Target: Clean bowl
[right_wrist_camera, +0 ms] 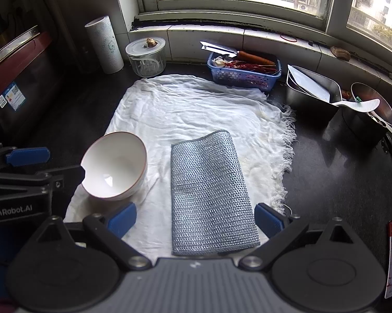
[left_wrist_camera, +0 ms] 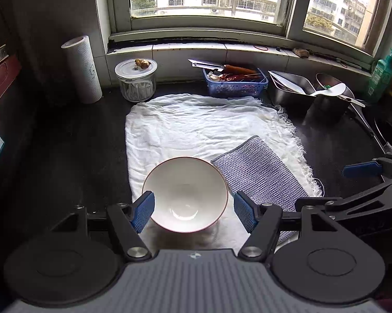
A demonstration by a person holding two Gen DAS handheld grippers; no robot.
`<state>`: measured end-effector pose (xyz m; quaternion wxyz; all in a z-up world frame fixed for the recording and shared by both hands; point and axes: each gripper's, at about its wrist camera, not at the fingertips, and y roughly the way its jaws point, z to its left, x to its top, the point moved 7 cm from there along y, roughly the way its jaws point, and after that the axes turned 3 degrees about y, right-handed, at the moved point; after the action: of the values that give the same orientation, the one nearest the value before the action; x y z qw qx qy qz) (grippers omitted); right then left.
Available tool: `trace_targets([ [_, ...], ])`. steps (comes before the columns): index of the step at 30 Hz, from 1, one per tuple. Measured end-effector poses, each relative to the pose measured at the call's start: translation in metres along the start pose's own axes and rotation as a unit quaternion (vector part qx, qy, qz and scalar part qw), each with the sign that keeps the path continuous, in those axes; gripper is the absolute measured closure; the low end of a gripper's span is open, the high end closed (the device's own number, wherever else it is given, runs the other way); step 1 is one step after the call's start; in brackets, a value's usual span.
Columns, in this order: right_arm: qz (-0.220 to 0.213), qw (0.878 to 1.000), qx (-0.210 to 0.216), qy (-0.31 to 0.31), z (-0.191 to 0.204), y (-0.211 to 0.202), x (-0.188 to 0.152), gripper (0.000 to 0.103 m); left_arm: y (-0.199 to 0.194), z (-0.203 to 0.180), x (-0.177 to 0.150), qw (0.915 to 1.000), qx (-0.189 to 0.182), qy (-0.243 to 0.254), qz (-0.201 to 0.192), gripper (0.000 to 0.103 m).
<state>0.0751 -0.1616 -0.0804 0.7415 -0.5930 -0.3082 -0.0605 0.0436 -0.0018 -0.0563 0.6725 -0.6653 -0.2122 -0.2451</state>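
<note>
a: where's the bowl (left_wrist_camera: 185, 195) sitting?

b: upright on the near-left part of the white cloth (left_wrist_camera: 196, 122), mouth up. the inside looks white and bare, with only a glint at the bottom. the silver mesh scrubbing cloth (right_wrist_camera: 209, 193) lies flat just to the right of the bowl, also on the white cloth; from the left wrist view its corner meets or slips behind the bowl's rim, i can't tell which.

a: why laid out like that?

b: my guess is the white cloth is there as a soft, non-slip work patch, and bowl and scrubber are side by side so each gripper has its own thing in front of it. that layout would suit a bowl waiting to be wiped as well as one wiped and set back down with the scrubber laid flat again. a clean-looking inside doesn't settle it.

a: and the left gripper (left_wrist_camera: 193, 208)?

b: jaws spread wide, one blue pad on each side of the bowl. the left pad overlaps the rim in the picture, the right pad stands clear of it. whether the left one really touches i can't say. it is gripping nothing.

a: the right gripper (right_wrist_camera: 196, 221)?

b: also spread wide, pads on either side of the near end of the scrubbing cloth, to the right of the bowl. nothing is pinched, and the cloth lies undisturbed between them.
</note>
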Motion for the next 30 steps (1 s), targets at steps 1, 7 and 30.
trace_targets([
  [1,-0.002,1.000,0.000,0.000,0.0003,-0.0010,-0.0006,0.006,0.0005,-0.0007,-0.0002,1.0000,-0.001,-0.001,0.002,0.036],
  [7,-0.015,1.000,0.003,0.002,0.0022,-0.0073,-0.0044,0.006,-0.0005,-0.0013,-0.0028,0.9999,-0.012,-0.005,0.000,0.036],
  [30,-0.001,1.000,0.002,0.002,-0.0031,-0.0013,-0.0016,0.006,-0.0001,-0.0028,-0.0023,0.9999,-0.011,-0.007,0.000,0.036],
])
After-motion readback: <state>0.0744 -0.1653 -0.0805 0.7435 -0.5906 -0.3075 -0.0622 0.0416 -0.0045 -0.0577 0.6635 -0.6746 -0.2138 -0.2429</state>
